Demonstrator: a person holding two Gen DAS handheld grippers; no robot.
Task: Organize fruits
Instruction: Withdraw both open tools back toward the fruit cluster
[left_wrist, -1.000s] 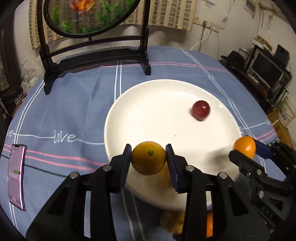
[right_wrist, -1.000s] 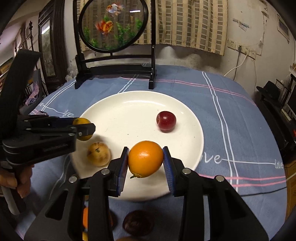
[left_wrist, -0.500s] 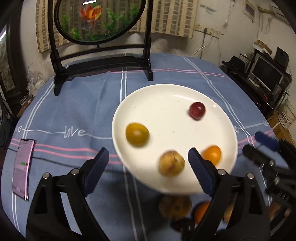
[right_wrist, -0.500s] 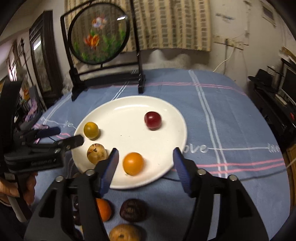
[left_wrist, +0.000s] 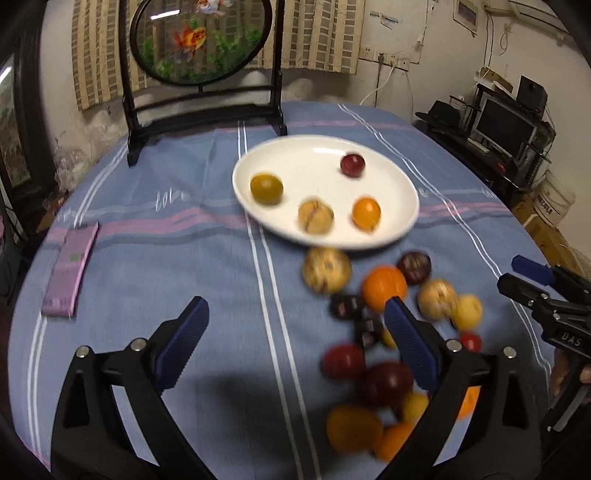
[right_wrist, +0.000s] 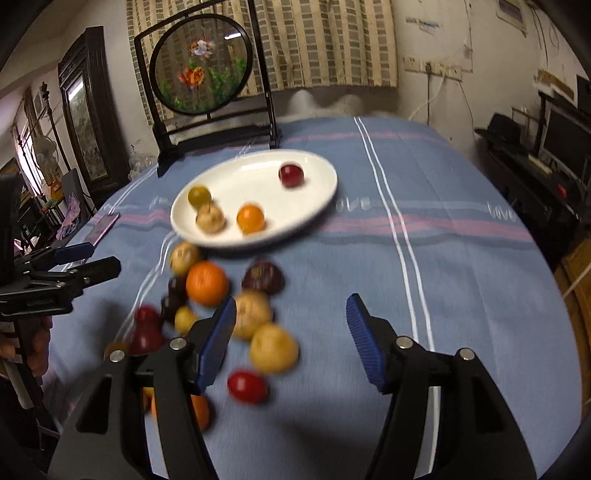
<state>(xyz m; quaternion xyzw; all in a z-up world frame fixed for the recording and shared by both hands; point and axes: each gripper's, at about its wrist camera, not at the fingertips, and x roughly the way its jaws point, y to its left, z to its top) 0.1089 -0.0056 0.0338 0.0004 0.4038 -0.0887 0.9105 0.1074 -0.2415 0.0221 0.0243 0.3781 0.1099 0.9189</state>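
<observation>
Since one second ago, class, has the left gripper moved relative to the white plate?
Yes. The left gripper has pulled back from the white plate, which now lies farther off, leaving its yellow-green fruit there; its jaws are opening, nothing between them.

One white plate (left_wrist: 402, 192) carries four fruits: a red one (left_wrist: 352, 165), an orange one (left_wrist: 366, 213), a greenish-yellow one (left_wrist: 266, 188), a tan one (left_wrist: 316, 215). One phone (left_wrist: 70, 273) lies apart.

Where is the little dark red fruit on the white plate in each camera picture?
Left wrist view: the dark red fruit sits at the plate's far right, upper middle of the picture.
Right wrist view: the same fruit sits at the plate's far right, just above the picture's centre.
Shared landmark: the round goldfish screen stands behind the white plate.
</observation>
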